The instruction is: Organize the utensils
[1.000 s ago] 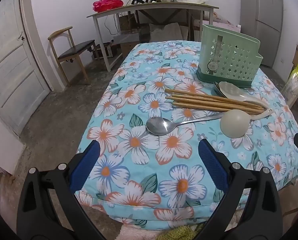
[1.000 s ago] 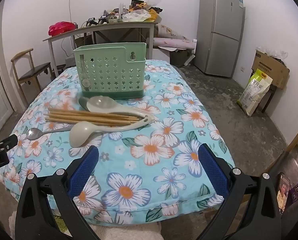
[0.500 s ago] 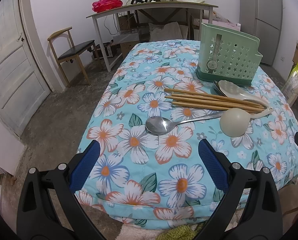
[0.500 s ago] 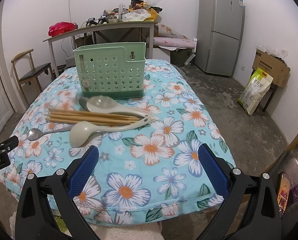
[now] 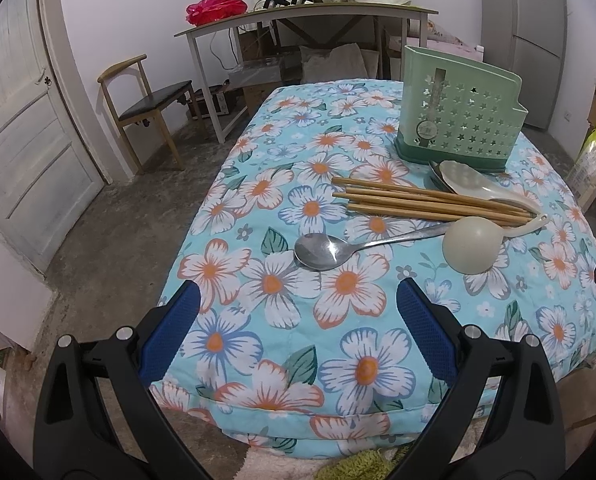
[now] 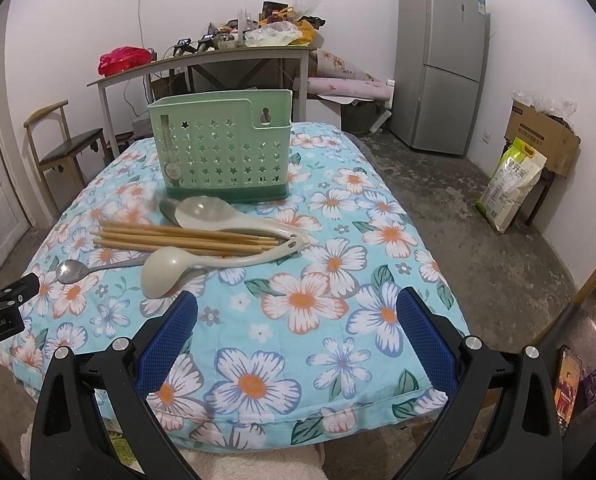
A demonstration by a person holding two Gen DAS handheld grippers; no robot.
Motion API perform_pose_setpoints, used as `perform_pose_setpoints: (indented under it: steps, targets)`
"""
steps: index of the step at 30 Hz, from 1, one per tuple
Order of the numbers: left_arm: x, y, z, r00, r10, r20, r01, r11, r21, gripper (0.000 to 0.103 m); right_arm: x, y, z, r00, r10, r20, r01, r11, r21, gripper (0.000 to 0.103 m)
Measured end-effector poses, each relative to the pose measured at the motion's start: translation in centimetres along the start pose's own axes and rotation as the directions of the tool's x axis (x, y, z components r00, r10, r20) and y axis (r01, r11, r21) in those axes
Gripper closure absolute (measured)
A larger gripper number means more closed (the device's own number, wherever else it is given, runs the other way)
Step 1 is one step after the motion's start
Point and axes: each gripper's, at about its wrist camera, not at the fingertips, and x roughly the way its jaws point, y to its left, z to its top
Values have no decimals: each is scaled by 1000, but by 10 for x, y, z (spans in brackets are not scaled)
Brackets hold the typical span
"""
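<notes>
Both claws (image 5: 296, 312) (image 6: 297, 322) slightly nearer, jaws still spread.

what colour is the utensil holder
Pale mint green with star-shaped cutouts and a darker green base; the utensil holder shows best in the right wrist view.

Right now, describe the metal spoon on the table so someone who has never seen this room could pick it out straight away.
Start at the green utensil caddy standing on the floral tablecloth. In front of it lie a bundle of wooden chopsticks and, nearer the edge, a cream plastic ladle. The metal spoon lies beside that ladle, bowl up: the only fully visible shiny silver utensil.
</notes>
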Motion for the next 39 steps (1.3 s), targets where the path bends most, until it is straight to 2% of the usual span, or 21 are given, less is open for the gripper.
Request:
perform_pose_setpoints:
  steps: [27, 39]
  targets:
    - [5, 10, -2, 1000, 3, -14, -3, 1000, -2, 8, -2, 2, 1, 1000, -1, 2, 1, 1000, -5, 6]
    - [28, 5, -4, 998, 8, -65, -7, 1000, 14, 8, 16, 12, -6, 999, 10, -39, -11, 1000, -13, 6]
